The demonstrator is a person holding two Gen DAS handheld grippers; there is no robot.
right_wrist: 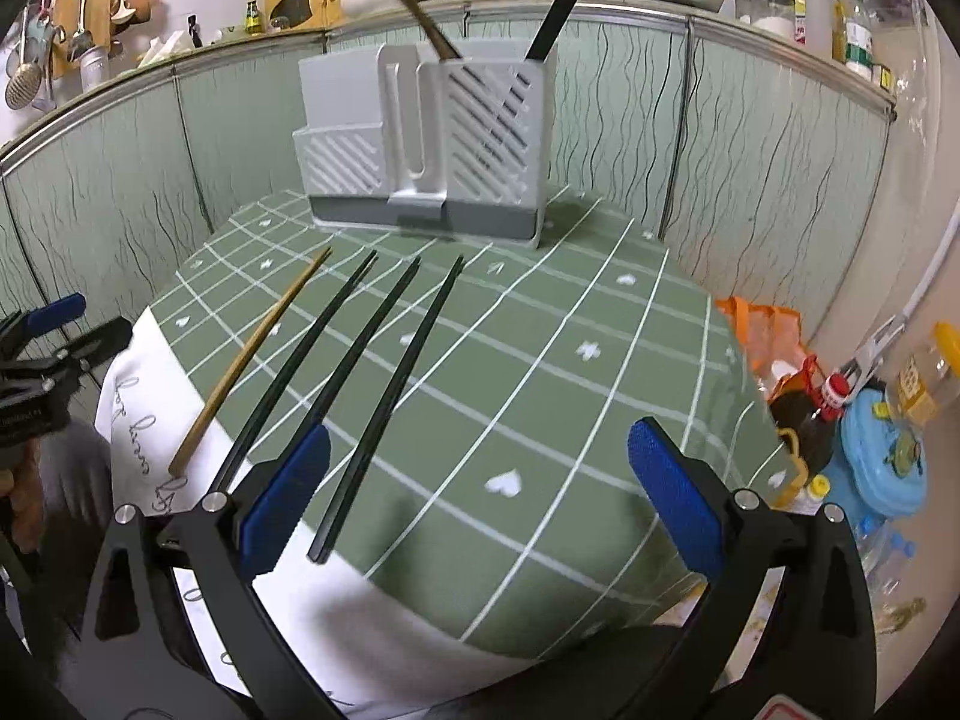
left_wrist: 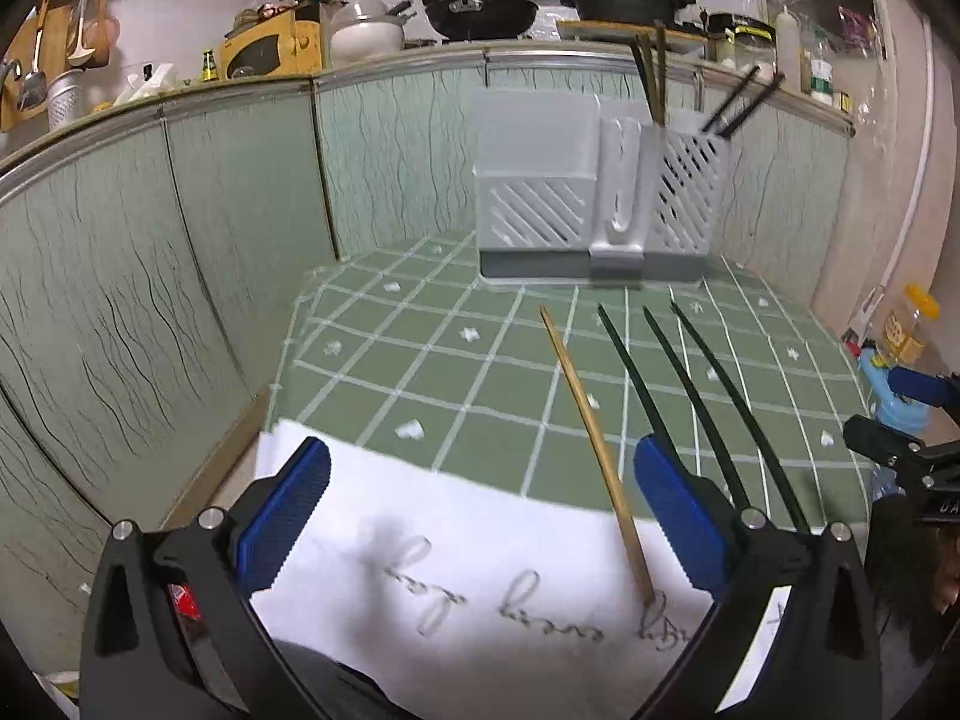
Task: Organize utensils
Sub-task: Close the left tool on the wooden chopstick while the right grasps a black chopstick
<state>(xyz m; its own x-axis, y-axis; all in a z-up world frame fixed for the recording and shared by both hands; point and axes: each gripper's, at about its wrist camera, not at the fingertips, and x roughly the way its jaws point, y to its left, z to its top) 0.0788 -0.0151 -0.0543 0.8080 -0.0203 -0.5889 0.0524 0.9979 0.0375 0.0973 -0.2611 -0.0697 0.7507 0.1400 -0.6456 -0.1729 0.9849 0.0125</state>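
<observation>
On green cloth [right_wrist: 540, 360]: four loose chopsticks [right_wrist: 384, 384].

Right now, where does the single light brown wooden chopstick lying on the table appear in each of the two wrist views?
Left wrist view: the light brown wooden chopstick lies right of centre, left of the three black chopsticks.
Right wrist view: it lies at the left, again left of the black ones.
Shared landmark: the grey slotted plastic utensil holder beyond its far tip.

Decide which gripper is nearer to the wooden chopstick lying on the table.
Left. The left gripper hovers right over the wooden chopstick; the right gripper sits further right, with black chopsticks between.
</observation>
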